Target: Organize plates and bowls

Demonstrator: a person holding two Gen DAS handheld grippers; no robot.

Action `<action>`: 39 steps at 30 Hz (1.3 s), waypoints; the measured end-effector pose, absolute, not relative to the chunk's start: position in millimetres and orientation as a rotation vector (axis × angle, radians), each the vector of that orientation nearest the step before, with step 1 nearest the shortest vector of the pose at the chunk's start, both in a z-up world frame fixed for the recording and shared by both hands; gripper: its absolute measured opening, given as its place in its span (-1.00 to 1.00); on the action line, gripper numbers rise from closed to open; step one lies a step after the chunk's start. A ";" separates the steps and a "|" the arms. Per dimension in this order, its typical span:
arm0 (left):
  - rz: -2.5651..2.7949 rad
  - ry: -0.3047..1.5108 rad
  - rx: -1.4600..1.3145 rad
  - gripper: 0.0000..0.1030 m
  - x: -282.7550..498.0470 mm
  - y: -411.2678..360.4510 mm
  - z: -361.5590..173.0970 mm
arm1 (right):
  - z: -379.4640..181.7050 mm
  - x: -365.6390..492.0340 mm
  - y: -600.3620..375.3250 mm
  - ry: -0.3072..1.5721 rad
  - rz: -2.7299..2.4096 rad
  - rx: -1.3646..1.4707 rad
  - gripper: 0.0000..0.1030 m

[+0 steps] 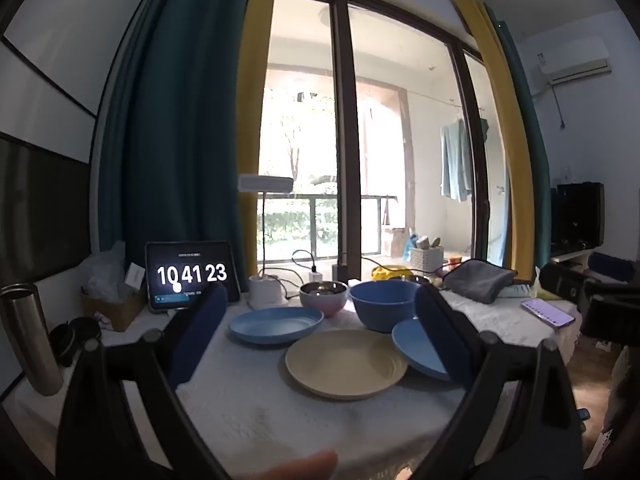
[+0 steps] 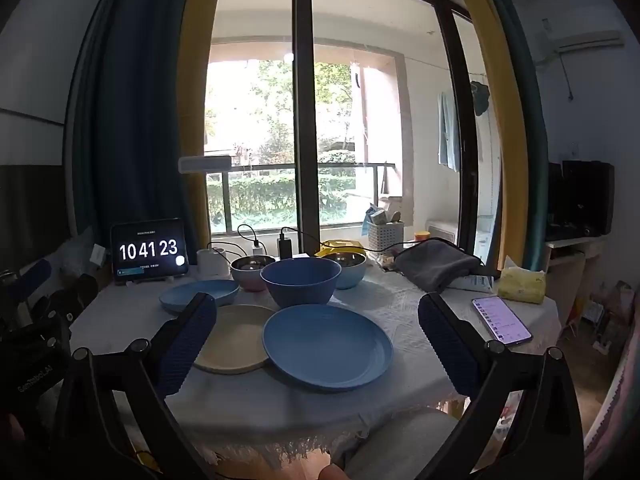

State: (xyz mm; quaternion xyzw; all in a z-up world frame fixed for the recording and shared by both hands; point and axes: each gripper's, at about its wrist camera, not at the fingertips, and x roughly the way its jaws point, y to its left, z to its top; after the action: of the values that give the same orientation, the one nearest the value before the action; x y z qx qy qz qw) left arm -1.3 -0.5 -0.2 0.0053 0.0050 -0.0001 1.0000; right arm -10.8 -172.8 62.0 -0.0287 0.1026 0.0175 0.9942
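Nothing is picked up yet: the left gripper [image 1: 320,332] and right gripper [image 2: 316,340] hang spread wide and empty before the table [image 2: 400,312]. Three plates, the near blue plate [image 2: 327,347], cream plate [image 2: 236,338] and far blue plate [image 2: 199,294], lie in front of the blue bowl [image 2: 300,285]. I'd say the next move is pinching one plate's rim to stack it.

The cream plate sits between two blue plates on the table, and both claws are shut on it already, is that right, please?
Not quite. The cream plate does sit between the two blue plates, but neither claw grips it: the left claw and the right claw both stand wide open and hold nothing, as both wrist views show.
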 end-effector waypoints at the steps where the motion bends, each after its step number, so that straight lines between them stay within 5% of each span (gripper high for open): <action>1: 0.001 0.013 0.011 0.86 -1.5 -1.0 -0.2 | 62.0 -10.7 -172.9 0.208 0.036 -0.054 1.00; 39: 0.002 0.039 -0.002 0.86 2.3 1.9 2.3 | 54.3 -7.2 -183.9 0.221 0.005 -0.057 1.00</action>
State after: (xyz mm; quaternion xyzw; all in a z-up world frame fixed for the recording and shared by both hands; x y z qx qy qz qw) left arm 2.3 1.9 2.3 -0.0012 0.0193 0.0009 0.9998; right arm -7.2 -183.9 54.3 -0.0283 0.1102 0.0026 0.9935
